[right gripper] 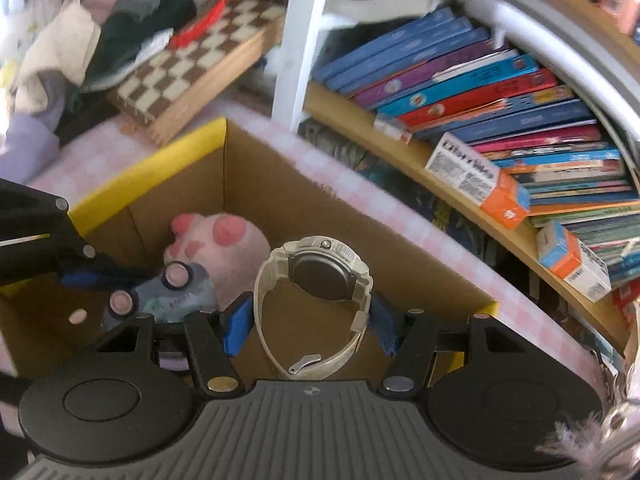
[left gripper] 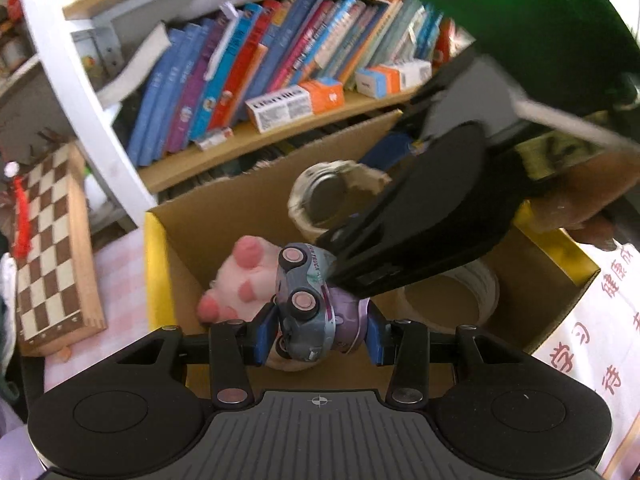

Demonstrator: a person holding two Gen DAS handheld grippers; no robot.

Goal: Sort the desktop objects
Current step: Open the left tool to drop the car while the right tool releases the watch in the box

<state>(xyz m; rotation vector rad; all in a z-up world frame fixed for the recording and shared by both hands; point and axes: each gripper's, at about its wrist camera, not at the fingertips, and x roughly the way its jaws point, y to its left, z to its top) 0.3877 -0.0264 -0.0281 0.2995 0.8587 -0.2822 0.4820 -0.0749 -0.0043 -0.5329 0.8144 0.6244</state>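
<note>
Left wrist view: left hand-held gripper [left gripper: 318,330] clamps toy car [left gripper: 306,304], long axis along the fingers, over cardboard box [left gripper: 224,208], beside pink plush [left gripper: 240,284]. Right hand-held gripper [right gripper: 312,320] pinches watch [right gripper: 316,280] above box centre, strap loop toward the camera. Pink-checked worktop; bookshelf [right gripper: 400,140] behind the box.

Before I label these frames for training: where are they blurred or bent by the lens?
Left wrist view: the right hand-held gripper crossing the frame is smeared, a green blur fills the top right, shelf lines bow. Right wrist view: the watch is sharp, books curve and soften toward the edge.
</note>
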